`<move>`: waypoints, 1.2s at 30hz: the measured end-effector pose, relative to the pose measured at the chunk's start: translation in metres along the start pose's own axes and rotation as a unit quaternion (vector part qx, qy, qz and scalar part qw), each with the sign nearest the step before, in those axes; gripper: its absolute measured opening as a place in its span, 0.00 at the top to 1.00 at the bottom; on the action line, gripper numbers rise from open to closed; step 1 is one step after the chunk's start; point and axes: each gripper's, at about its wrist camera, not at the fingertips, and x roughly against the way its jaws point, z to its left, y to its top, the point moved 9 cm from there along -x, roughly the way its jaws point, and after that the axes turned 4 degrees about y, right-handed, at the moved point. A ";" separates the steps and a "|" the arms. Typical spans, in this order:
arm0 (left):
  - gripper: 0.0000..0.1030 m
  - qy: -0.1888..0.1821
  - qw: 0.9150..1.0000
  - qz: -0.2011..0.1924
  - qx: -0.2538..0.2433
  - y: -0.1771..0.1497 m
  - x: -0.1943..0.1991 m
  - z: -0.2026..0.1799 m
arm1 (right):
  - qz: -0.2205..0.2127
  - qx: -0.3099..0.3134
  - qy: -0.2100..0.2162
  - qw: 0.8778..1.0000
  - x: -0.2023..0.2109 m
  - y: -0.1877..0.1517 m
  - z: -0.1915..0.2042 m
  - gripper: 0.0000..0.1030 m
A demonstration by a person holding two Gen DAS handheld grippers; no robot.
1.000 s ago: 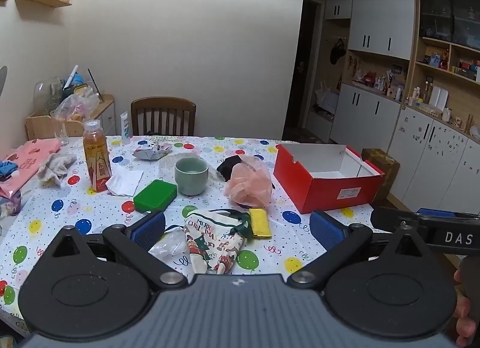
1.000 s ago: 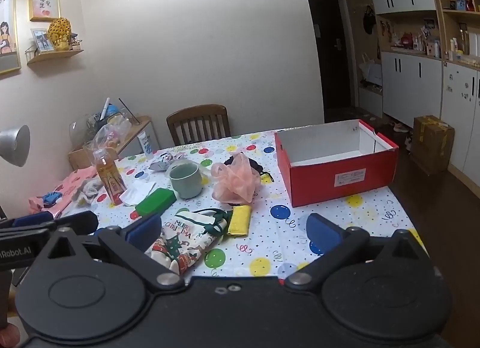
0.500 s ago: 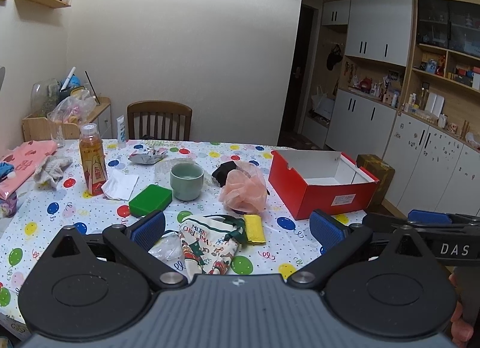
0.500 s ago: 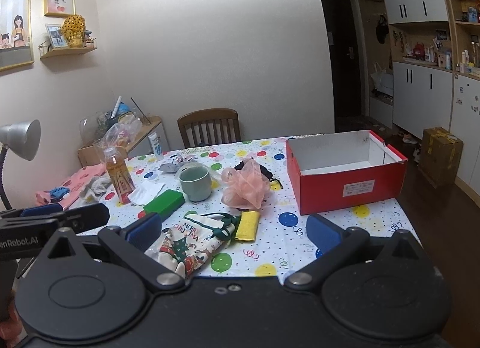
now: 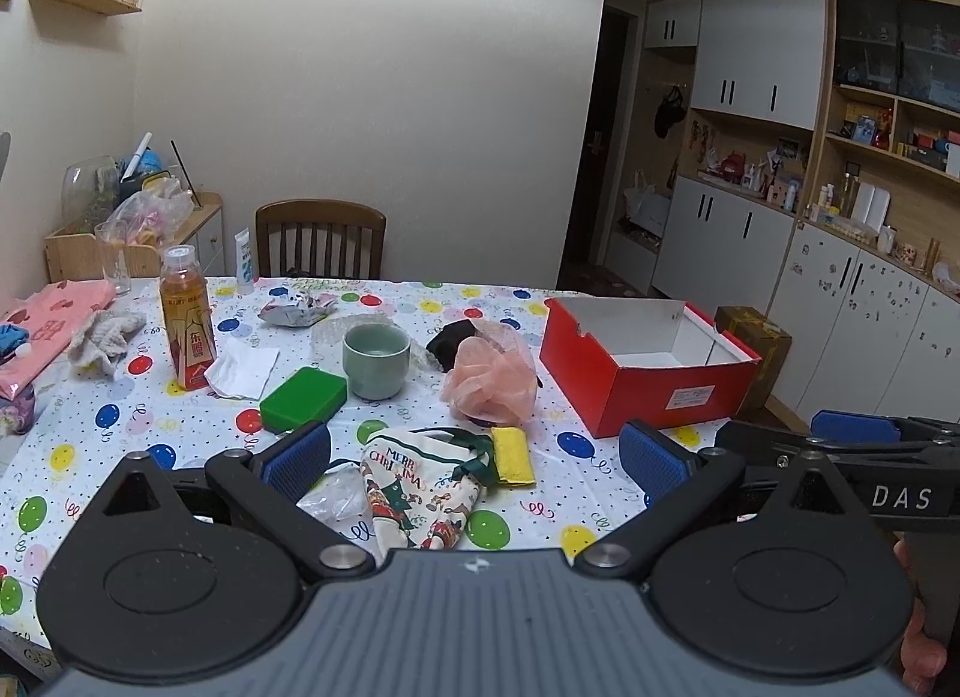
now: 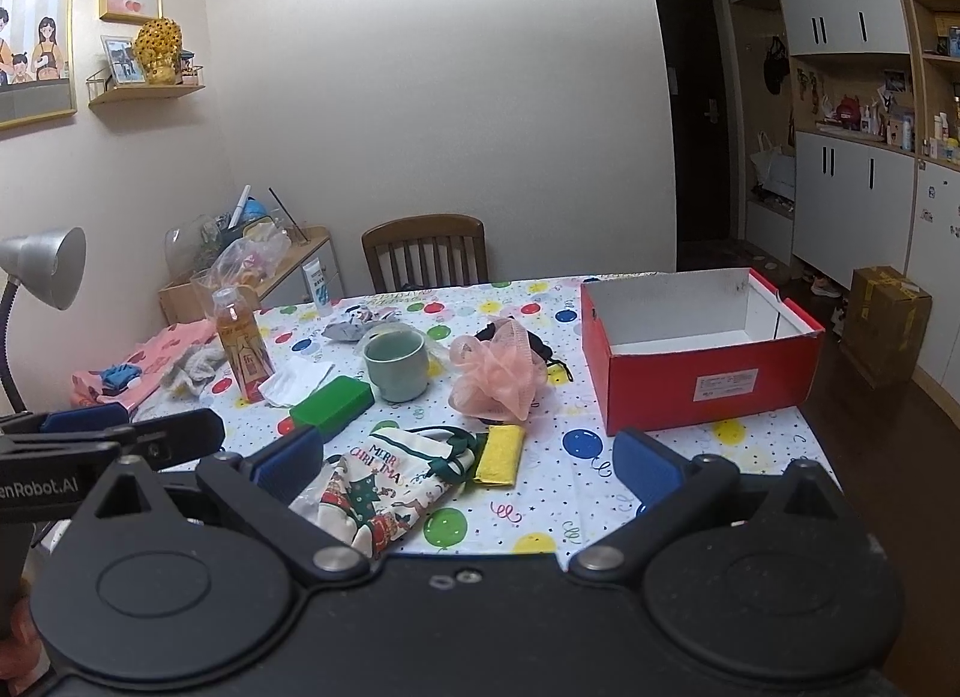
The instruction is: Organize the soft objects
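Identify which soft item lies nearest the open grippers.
The Christmas bag, lying between the left gripper's fingers in view; yellow sponge and pink pouf sit farther back.

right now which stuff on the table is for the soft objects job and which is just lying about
For the job:
pink mesh sponge
yellow cloth
Christmas bag
red box, open and empty

Lying about:
green cup
drink bottle
green case

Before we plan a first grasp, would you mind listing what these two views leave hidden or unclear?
- Near end of the Christmas bag: hidden behind the gripper body in both views.
- Black item behind the pink mesh pouf: mostly covered, so its kind is unclear.
- Floor of the red box: largely screened by its front wall.
- Label text on the box: too small to read.
- Pink cloth: cut off by the left edge in the left wrist view.
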 end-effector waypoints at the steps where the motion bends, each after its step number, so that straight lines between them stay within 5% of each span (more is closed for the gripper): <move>1: 0.00 0.000 1.000 0.000 0.000 0.000 0.000 0.000 | 0.000 0.000 0.000 1.000 0.000 0.000 0.000 0.01; 19: 0.00 -0.025 0.999 -0.025 -0.015 0.006 -0.002 0.000 | -0.004 0.008 -0.003 1.000 -0.010 0.004 0.006 0.01; 36: 0.00 -0.033 0.999 -0.006 0.009 0.007 -0.028 0.033 | 0.000 0.010 -0.011 1.000 -0.032 0.008 0.019 0.01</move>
